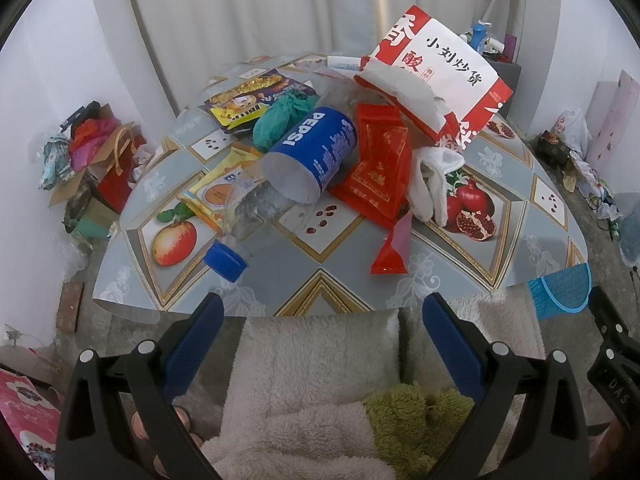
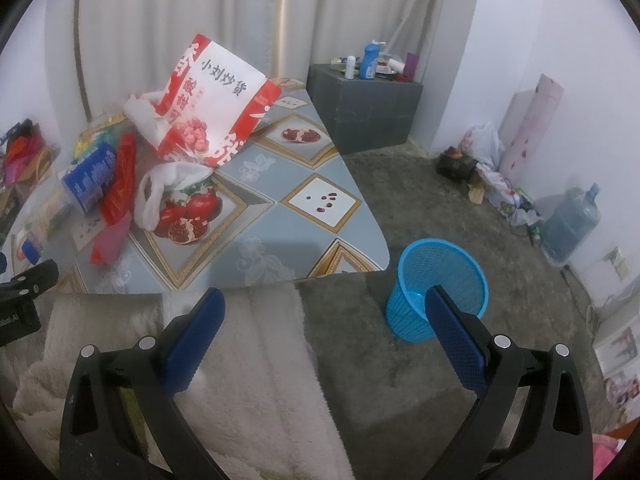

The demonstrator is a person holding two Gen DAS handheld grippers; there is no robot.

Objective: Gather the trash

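- Left gripper [image 1: 322,312] hangs just off the near edge of the worktop [image 1: 320,292], jaws spread wide and holding nothing.
- Right gripper [image 2: 324,308] is the same: jaws wide open, empty, over the fluffy white fabric [image 2: 256,360] near the worktop's corner.
- The trash is all heaped toward the middle and far side of the worktop. A clear plastic bottle [image 1: 256,196] with a blue Pepsi label lies on its side, and its blue cap [image 1: 225,261] points at the near edge.
- Red foil packet [image 1: 378,164] sits just right of the bottle, with a smaller red wrapper [image 1: 392,250] closer to the edge.
- Big torn red-and-white paper bag [image 1: 436,76] is propped up at the back, and a crumpled white plastic bag [image 1: 434,180] lies below it.
- A green wad [image 1: 280,116] and a yellow-purple snack bag [image 1: 248,100] lie behind the bottle, with an orange-yellow packet [image 1: 216,192] tucked under its left side.
- Blue mesh bin [image 2: 438,288] stands on the grey carpet just past the worktop's right corner, seemingly with one scrap at the bottom.
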